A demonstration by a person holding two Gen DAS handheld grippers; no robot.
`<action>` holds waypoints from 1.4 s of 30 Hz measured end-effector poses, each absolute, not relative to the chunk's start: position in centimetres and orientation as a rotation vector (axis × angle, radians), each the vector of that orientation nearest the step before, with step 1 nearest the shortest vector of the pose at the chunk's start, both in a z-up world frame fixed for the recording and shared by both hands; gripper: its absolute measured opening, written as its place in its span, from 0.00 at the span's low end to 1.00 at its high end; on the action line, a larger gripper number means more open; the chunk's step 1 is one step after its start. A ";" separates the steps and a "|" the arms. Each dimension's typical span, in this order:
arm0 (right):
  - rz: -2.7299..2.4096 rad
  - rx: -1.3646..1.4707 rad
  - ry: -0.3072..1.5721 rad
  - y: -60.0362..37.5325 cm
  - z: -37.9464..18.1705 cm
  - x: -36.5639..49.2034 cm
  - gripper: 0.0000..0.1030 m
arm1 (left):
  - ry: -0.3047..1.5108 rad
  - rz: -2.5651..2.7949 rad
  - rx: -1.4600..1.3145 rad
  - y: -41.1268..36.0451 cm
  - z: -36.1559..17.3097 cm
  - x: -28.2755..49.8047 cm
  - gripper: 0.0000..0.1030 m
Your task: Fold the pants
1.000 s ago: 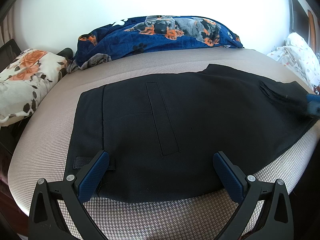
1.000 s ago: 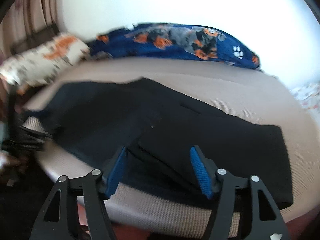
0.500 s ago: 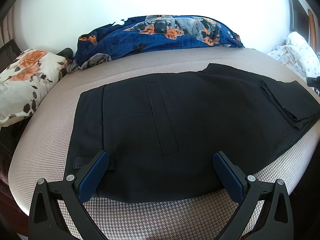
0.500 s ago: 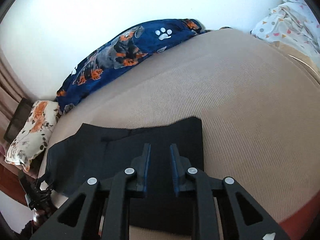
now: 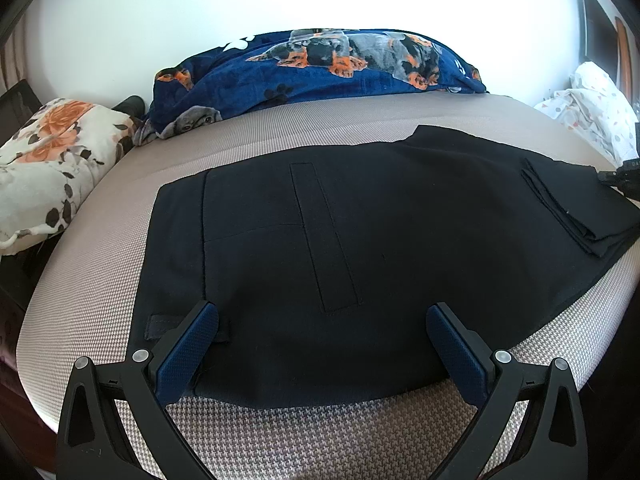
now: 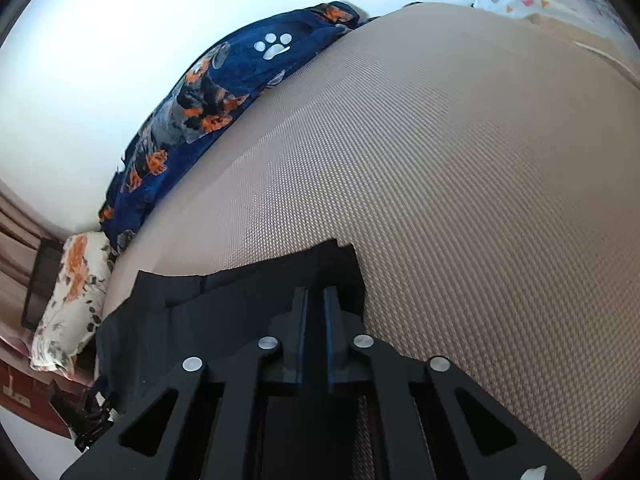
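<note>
Black pants (image 5: pixel 340 240) lie flat on a beige bed (image 5: pixel 280 432), waistband to the left, legs running right. A folded-over layer (image 5: pixel 580 208) lies at the right end. My left gripper (image 5: pixel 322 328) is open, its blue pads straddling the near edge of the pants just above the cloth. My right gripper (image 6: pixel 315 312) has its jaws nearly closed, low over the pants' end (image 6: pixel 240 308); whether cloth is between the pads is hidden. Part of the right gripper shows at the far right of the left wrist view (image 5: pixel 626 178).
A blue dog-print blanket (image 5: pixel 320 68) lies along the far wall. A floral pillow (image 5: pixel 52 160) sits at the left end of the bed. White patterned bedding (image 5: pixel 592 104) is at the right. Bare beige mattress (image 6: pixel 460 180) stretches beyond the pants.
My right gripper closed from wide open and swung to the pants' right end, then moved lower and closer. The left gripper stayed still.
</note>
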State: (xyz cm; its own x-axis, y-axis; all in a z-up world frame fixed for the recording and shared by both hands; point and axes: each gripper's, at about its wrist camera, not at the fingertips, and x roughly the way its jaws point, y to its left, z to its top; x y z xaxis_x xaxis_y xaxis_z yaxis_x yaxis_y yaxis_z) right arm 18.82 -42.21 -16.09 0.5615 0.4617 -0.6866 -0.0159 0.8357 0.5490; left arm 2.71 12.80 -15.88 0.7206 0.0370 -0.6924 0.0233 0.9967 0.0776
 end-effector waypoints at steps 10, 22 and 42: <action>0.453 0.483 0.803 -41.1 -13.4 11.4 0.14 | 0.765 0.007 0.082 12.8 -15.9 2.7 1.00; 0.334 0.358 0.857 -39.5 -15.6 8.5 0.01 | 0.765 0.004 0.080 12.9 -15.9 2.8 1.00; 0.319 -0.043 0.768 -22.8 -13.5 10.0 0.49 | 0.681 0.141 -0.159 23.0 -13.9 -2.5 1.00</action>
